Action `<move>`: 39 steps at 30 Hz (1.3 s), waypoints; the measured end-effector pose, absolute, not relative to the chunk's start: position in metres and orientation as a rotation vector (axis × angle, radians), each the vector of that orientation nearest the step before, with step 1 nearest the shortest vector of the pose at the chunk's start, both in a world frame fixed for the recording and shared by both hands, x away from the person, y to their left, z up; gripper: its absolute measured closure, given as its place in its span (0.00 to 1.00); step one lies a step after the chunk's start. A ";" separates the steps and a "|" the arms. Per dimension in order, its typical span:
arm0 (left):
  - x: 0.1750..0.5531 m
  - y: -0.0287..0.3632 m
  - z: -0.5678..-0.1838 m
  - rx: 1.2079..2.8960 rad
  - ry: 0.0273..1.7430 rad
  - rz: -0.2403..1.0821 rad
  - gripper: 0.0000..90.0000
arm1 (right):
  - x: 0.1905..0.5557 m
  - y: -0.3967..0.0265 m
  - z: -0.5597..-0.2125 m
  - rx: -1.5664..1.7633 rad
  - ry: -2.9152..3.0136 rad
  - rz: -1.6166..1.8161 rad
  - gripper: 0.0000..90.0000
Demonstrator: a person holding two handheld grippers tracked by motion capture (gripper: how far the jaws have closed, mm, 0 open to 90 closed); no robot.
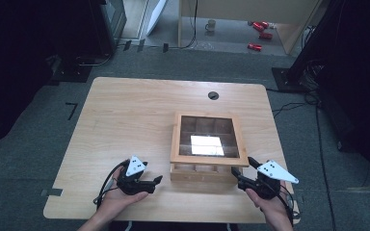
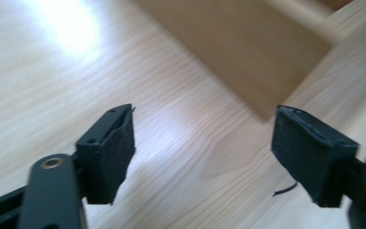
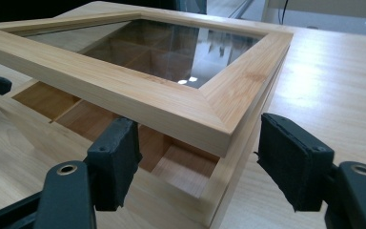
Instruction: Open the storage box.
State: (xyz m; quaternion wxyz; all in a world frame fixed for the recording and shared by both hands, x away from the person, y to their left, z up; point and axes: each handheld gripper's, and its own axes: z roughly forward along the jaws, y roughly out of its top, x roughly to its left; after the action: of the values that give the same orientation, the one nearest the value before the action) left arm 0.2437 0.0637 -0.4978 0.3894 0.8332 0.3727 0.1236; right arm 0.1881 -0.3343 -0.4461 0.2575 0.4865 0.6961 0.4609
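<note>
In the high view, a wooden compartment box (image 1: 207,169) with a glass-paned lid (image 1: 208,138) sits toward the table's (image 1: 125,110) four o'clock; the left gripper (image 1: 157,181) lies at the box's nine o'clock, the right gripper (image 1: 235,174) at its three.

In the left gripper view, the jaws gape over bare wood, holding nothing.

In the right gripper view, the jaws stand apart around the raised lid's corner (image 3: 228,129), not pressing.

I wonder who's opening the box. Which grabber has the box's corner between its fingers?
The right gripper: the wooden box has its corner between its open fingers. The left gripper has bare table between its open fingers, with the box beyond.
</note>
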 end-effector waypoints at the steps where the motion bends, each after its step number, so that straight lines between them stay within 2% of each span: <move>1: 0.244 0.064 -0.498 2.118 0.948 0.314 0.23 | 0.188 -0.334 -0.446 1.319 1.888 1.250 0.35; 10: 0.247 0.064 -0.516 2.178 1.037 0.370 0.14 | 0.200 -0.334 -0.429 1.295 1.866 1.251 0.31; 16: 0.244 0.061 -0.518 2.195 1.020 0.421 0.14 | 0.209 -0.334 -0.419 1.290 1.844 1.249 0.30; 39: 0.242 0.060 -0.519 2.163 1.042 0.436 0.14 | 0.263 -0.335 -0.367 1.202 1.788 1.220 0.30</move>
State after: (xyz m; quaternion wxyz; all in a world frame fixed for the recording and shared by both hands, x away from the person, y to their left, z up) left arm 0.2420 0.0596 -0.5194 0.3434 0.8326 0.4010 0.1677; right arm 0.2629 -0.3353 -0.3673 0.3266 0.4590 0.6825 0.4657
